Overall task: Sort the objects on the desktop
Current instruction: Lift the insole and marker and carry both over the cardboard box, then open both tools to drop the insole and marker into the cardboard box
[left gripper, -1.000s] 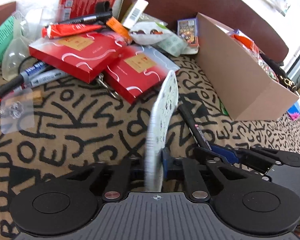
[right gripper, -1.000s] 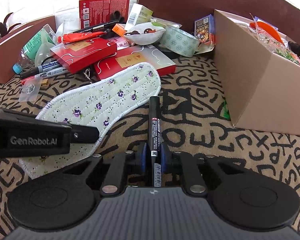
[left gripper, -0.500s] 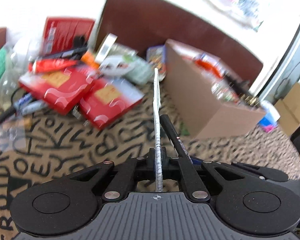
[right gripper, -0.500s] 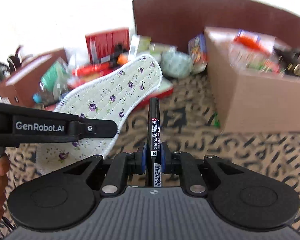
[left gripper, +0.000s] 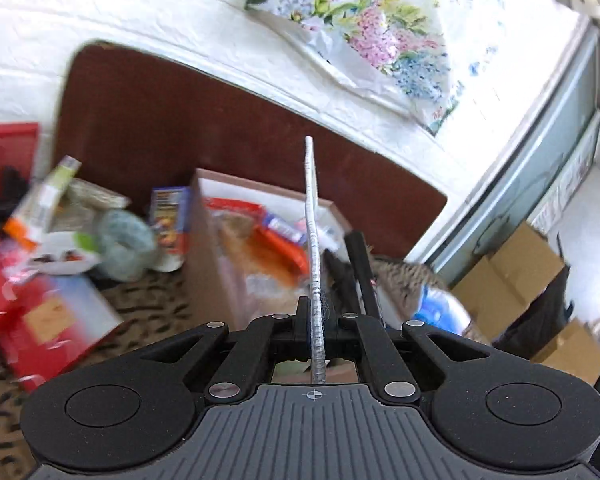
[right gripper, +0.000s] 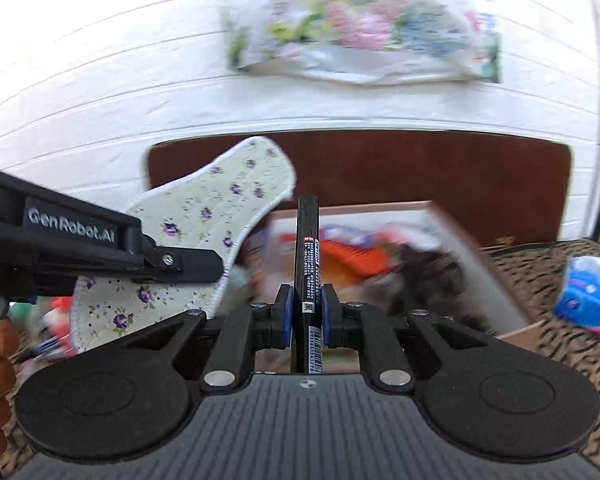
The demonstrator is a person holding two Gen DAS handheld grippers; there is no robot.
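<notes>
"GenRobot.AI" in white on left gripper (right gripper: 216,266), jaws clamped on white quilted insole with purple flowers (right gripper: 204,216), right gripper (right gripper: 305,312) pinching black barcoded marker (right gripper: 308,236), print unreadable, both above blurred open cardboard box (right gripper: 476,252).

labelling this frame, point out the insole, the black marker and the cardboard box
floral insole (right gripper: 220,200), right wrist view, on its quilted upper face.
black marker (right gripper: 307,248), right wrist view, on the labelled barrel above the pads.
cardboard box (left gripper: 208,256), left wrist view, on its plain near side wall.
</notes>
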